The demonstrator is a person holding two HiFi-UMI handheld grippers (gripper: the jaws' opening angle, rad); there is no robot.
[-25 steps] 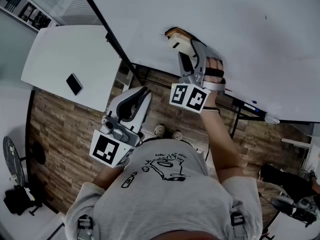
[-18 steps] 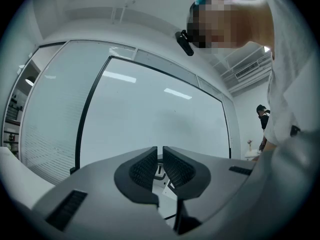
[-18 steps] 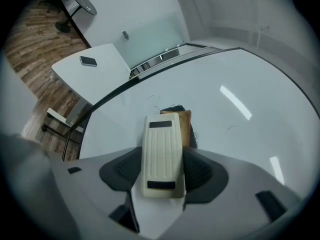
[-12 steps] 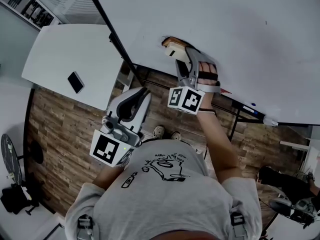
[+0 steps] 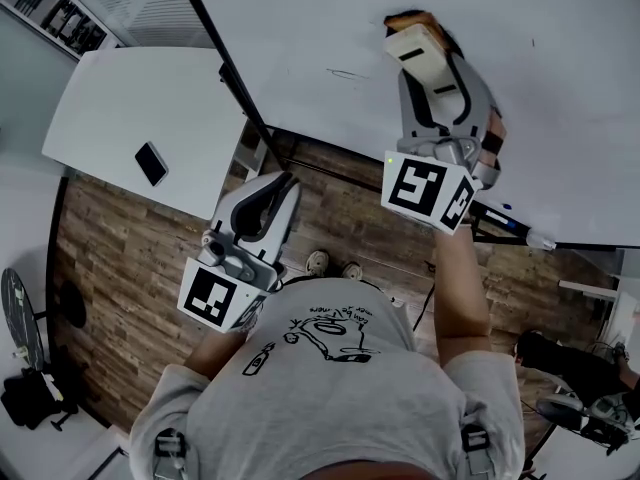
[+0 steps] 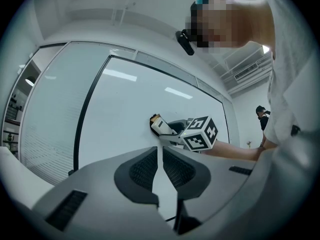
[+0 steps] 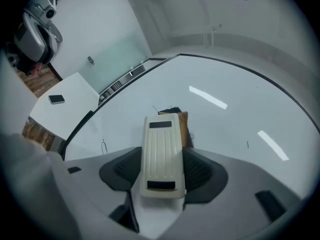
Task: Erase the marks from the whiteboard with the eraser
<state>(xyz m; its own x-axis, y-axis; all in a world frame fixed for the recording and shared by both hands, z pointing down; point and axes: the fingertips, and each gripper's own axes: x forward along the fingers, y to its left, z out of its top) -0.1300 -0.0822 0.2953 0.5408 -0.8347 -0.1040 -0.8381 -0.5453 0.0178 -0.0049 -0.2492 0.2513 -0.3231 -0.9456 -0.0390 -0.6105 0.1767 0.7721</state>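
Closest to you, low and left of centre in the head view, your left gripper [image 5: 283, 184] hangs idle. Its jaws are together with only a sliver of light between them, and there's nothing in them.

Up at the top, right of centre, your right gripper [image 5: 425, 63] has its jaws clamped on the cream plastic eraser [image 7: 161, 154]. They grip its two long sides towards the back end, and the ribbed shell sticks out ahead of them. The brown felt pad [image 7: 183, 126] sits underneath, against the white whiteboard [image 5: 300, 18], with a dark smudge right at the nose.

That eraser looks light: a stiff shell with a soft felt face. The smooth plastic could twist in the jaws if you lean hard on the tip, so that side-on hold looks right. Keep the felt flat.

Left of the eraser a thin dark stroke [image 5: 347, 73] is waiting on the board, and it looks like your next pass.

Beyond that, in the upper left, a white counter [image 5: 120, 98] carries a black phone [image 5: 150, 166].
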